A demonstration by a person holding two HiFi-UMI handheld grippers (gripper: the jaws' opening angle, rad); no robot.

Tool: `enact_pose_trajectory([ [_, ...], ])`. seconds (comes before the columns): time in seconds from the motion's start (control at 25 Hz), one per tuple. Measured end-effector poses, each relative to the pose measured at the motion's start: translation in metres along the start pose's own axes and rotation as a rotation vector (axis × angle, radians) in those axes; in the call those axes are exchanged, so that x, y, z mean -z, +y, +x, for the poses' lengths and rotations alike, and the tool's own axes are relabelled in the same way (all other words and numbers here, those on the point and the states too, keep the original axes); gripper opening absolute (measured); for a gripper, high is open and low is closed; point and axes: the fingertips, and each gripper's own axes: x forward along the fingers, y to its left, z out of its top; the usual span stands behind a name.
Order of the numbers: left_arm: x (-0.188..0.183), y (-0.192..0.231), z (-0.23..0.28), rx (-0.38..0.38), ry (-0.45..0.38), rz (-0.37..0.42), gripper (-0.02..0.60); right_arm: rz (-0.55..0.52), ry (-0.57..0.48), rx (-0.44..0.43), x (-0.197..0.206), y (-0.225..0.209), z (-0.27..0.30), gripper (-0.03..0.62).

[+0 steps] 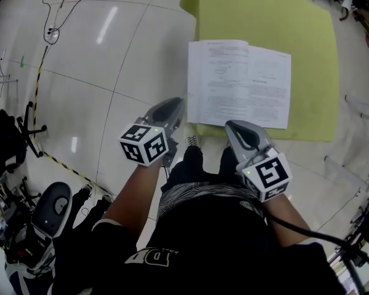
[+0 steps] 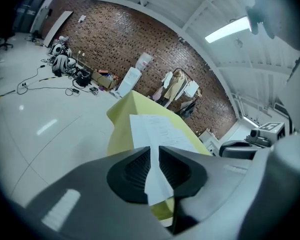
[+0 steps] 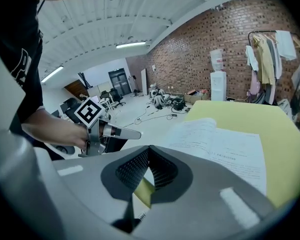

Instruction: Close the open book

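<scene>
- Lying open and flat: the book (image 1: 240, 85), two white rectangular pages of fine printed text with a shallow fold between them. The left page bows up slightly. It sits on the near part of the yellow table (image 1: 307, 29), with its near edge close to the table's near edge.
- Yellow table: matte yellow-green, smooth flat top with straight sides.
- Left gripper (image 1: 178, 103): smooth grey moulded shell, tip just beside the book's left edge. The ribbed black pads (image 2: 135, 171) stand a narrow slit apart, with white page and yellow table seen through the slit. Nothing is clamped.
- Right gripper (image 1: 234, 126): matching grey shell, tip at the book's near edge. Its ribbed pads (image 3: 135, 166) meet at the tips and have hold of nothing.
- Marker cubes: one on the left gripper (image 1: 144, 144) and one on the right gripper (image 1: 269, 176), white faces with black square patterns.
- Person: bare forearm (image 1: 132, 195) behind the left gripper, black top (image 1: 209, 244).
- Floor (image 1: 111, 54): glossy pale tiles reflecting ceiling lights, with thin black cables (image 1: 49, 32) lying on it.
- Back wall (image 3: 200, 54): rough red-brown brick, with a clothes rack (image 3: 270, 54) of hanging garments in front of it.
</scene>
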Motion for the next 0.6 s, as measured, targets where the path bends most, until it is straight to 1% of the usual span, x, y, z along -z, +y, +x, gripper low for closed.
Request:
enact_pose_trajectory([
  [0.08,0.006,0.007,0.007,0.009,0.003,-0.055,0.072,-0.011,0.014,-0.015,0.006,0.0,0.005,0.008],
  [0.28,0.017,0.025,0.023,0.049,-0.027,-0.253,0.099,-0.011,0.031,-0.064,0.018,0.006,0.013,0.008],
  [0.36,0.022,0.031,0.029,0.055,-0.03,-0.296,0.115,-0.013,0.041,-0.085,0.022,0.01,0.014,0.008],
  [0.44,0.026,0.035,0.033,0.067,-0.022,-0.32,0.132,-0.013,0.048,-0.101,0.025,0.013,0.016,0.006],
  [0.6,0.039,0.036,0.044,0.126,0.005,-0.396,0.16,-0.01,0.057,-0.126,0.031,0.017,0.019,0.008],
])
